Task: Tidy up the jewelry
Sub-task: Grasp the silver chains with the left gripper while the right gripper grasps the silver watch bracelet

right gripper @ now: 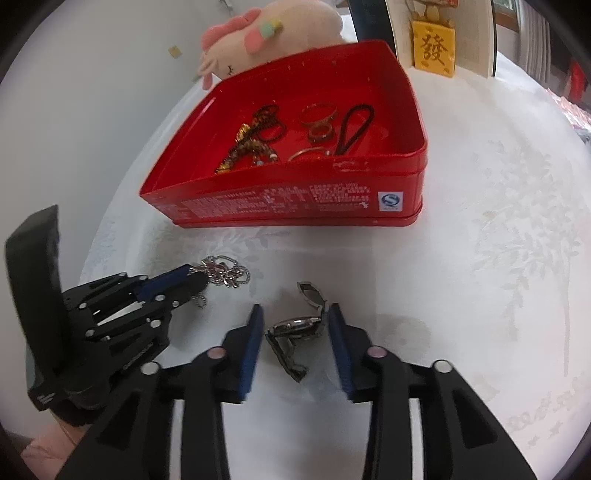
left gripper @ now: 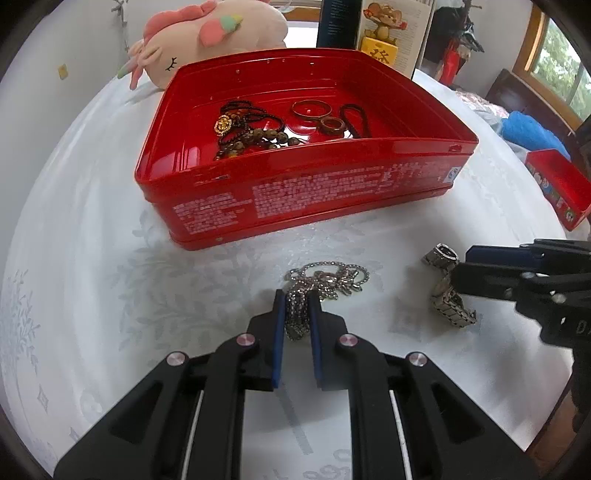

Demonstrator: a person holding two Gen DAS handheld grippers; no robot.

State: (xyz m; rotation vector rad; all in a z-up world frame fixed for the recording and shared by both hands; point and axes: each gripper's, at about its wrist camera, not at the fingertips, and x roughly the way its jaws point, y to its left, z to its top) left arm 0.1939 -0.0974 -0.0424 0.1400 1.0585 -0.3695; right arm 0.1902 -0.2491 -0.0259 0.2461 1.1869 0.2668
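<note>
A tangled silver chain necklace (left gripper: 325, 277) lies on the white tablecloth in front of the red tin (left gripper: 295, 192), and my left gripper (left gripper: 295, 295) is shut on its near strands. The right wrist view shows that same gripper (right gripper: 192, 277) at the left, with the necklace (right gripper: 225, 271) at its tips. A silver metal watch (right gripper: 295, 326) lies on the cloth between the blue pads of my right gripper (right gripper: 295, 310), which stands open around it. In the left wrist view the watch (left gripper: 447, 295) and the right gripper (left gripper: 461, 267) are at the right. The tin (right gripper: 295, 206) holds bead strings (left gripper: 247, 133), rings (left gripper: 310, 109) and a dark cord.
A pink plush toy (left gripper: 207, 40) lies behind the tin, beside a dark cylinder (left gripper: 338, 22) and a card with a yellow figurine (left gripper: 380, 33). A smaller red box (left gripper: 557, 184) sits at the table's right edge. White patterned cloth covers the round table.
</note>
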